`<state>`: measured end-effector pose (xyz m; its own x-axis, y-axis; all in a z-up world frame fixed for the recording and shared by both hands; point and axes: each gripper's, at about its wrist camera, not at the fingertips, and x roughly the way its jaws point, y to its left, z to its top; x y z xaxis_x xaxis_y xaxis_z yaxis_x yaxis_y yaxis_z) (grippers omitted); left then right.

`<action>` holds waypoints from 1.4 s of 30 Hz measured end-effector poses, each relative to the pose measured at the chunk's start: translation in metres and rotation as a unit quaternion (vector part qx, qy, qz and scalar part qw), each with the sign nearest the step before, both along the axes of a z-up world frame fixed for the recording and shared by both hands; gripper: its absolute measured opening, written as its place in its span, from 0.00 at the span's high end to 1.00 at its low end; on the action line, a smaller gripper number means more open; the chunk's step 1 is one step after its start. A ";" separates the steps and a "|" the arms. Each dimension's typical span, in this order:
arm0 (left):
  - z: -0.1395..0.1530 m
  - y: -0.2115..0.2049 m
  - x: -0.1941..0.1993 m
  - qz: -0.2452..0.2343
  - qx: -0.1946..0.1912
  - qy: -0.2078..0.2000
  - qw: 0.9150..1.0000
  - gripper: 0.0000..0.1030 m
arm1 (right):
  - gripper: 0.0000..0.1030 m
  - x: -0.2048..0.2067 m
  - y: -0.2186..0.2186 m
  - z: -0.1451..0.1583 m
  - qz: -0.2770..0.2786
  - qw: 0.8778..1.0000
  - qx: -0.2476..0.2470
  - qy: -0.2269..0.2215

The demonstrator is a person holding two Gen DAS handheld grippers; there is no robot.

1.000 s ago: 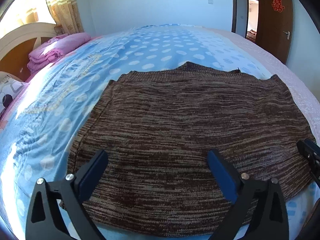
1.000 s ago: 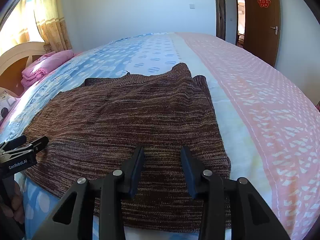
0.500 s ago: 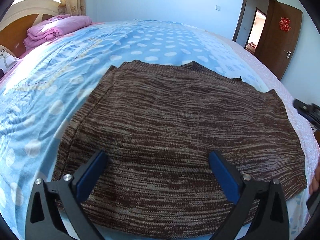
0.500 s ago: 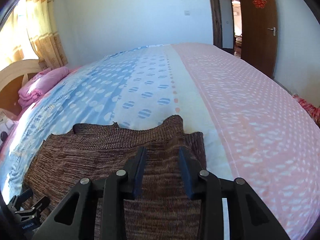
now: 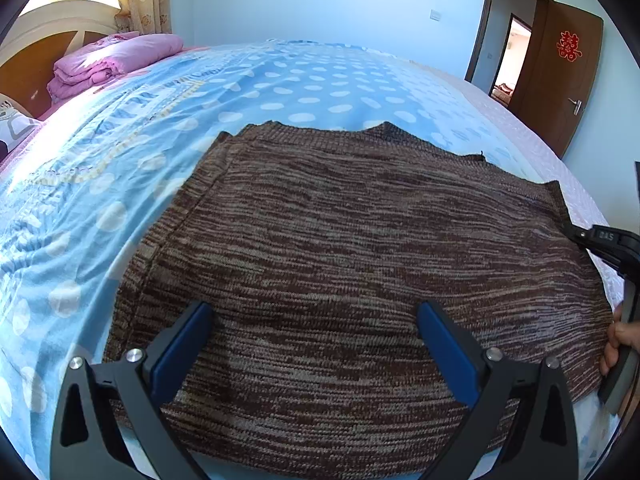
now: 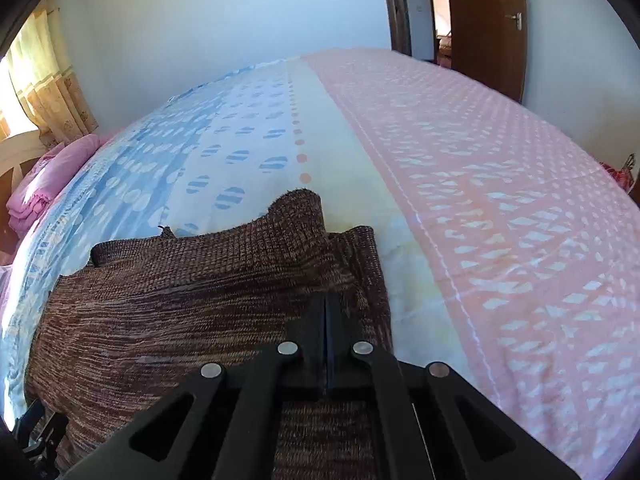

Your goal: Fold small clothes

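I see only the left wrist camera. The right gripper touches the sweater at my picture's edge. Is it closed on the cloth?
Observer: Yes. The right gripper is shut on the brown knit sweater, near its right edge.
Operator: Is the cloth flat there?
Observer: No. The knit puckers toward the tips, and one corner stands up beyond them.
Operator: What lies beyond that edge?
Observer: Only the bedsheet, cream and then a pink patterned band.

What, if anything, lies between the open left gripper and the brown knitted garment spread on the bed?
Nothing visible does. The left gripper hangs with its jaws wide apart directly over the brown knitted garment, and only bare knit shows between them. The right gripper is shut on the garment's far edge.
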<state>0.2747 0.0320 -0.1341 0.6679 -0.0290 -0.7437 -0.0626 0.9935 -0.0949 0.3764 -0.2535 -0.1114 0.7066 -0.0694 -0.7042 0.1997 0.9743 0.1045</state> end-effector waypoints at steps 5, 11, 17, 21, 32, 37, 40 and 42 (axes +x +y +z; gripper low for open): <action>0.000 0.000 0.000 0.000 0.004 0.001 1.000 0.00 | 0.96 -0.044 0.063 0.019 0.090 0.995 0.011 -0.034; 0.000 0.000 0.000 0.000 0.004 0.001 1.000 0.00 | 0.96 -0.052 0.111 -0.019 0.134 0.991 -0.012 0.009; 0.000 0.000 0.000 -0.001 0.007 0.000 1.000 0.00 | 0.96 -0.053 0.109 -0.023 0.131 0.991 -0.003 0.001; 0.000 0.000 0.000 -0.001 0.007 0.001 1.000 0.00 | 0.96 -0.055 0.116 -0.022 0.129 0.991 -0.033 0.000; 0.008 0.023 -0.015 0.001 -0.034 0.002 0.999 0.00 | 0.95 -0.056 0.115 -0.022 0.129 0.991 -0.027 -0.006; 0.025 0.077 -0.028 0.039 -0.083 -0.042 0.995 0.00 | 0.95 -0.058 0.113 -0.022 0.129 0.991 -0.024 -0.008; 0.030 0.102 -0.013 0.046 -0.108 -0.039 0.992 0.00 | 0.95 -0.058 0.113 -0.022 0.129 0.991 -0.024 -0.008; 0.029 0.113 0.003 0.043 -0.136 -0.030 0.989 0.00 | 0.95 -0.057 0.113 -0.022 0.129 0.991 -0.023 -0.008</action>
<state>0.2777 0.1453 -0.1048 0.7197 -0.1640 -0.6747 -0.1319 0.9217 -0.3648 0.3191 -0.1403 -0.1331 0.7166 0.0843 -0.6924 -0.0588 0.9964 0.0605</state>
